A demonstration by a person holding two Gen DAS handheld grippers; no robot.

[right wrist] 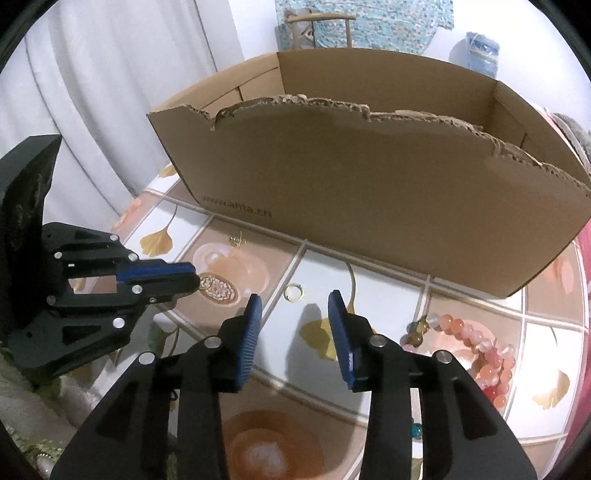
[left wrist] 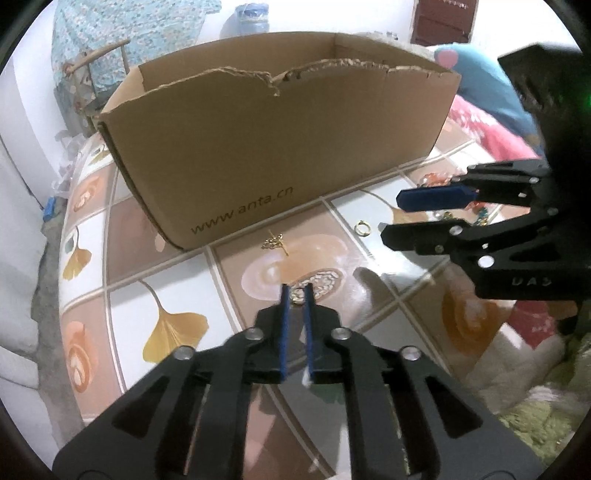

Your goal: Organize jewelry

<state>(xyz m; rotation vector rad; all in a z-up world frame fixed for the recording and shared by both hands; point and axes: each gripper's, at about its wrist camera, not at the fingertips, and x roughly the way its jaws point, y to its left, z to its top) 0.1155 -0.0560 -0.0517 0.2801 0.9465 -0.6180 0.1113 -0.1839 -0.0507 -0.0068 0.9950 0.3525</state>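
Observation:
An open cardboard box stands at the back of the ginkgo-patterned tabletop. My left gripper points down at a sparkly oval brooch. Its jaws stand a narrow gap apart, with the brooch's near edge at the tips. My right gripper is open, and a small gold ring lies on the table just beyond its tips. A gold earring lies by the box front. Pink and orange bead bracelets lie to the right.
The box's near wall has a torn top edge. A loose blue-green bead lies near the table's front. A chair draped in blue cloth stands behind the box, white curtains hang at the left, and pink fabric is heaped at the right.

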